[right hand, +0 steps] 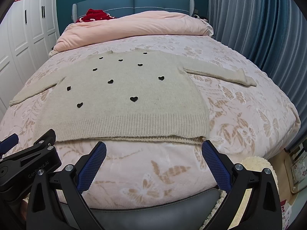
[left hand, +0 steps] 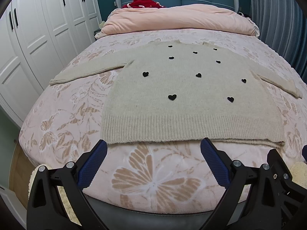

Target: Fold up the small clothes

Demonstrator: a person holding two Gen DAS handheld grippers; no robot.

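A beige sweater (left hand: 184, 95) with black hearts lies flat, sleeves spread, on a floral bed (left hand: 153, 176). The left gripper (left hand: 153, 145) and right gripper (right hand: 153, 146) hover wide apart and empty just short of its ribbed hem. Only the right view shows the right sleeve's (right hand: 220, 73) full length; the left view shows more of the wardrobe (left hand: 48, 25).

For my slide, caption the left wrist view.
Open left gripper poised before the hem of a beige heart-patterned sweater spread flat on the bed.
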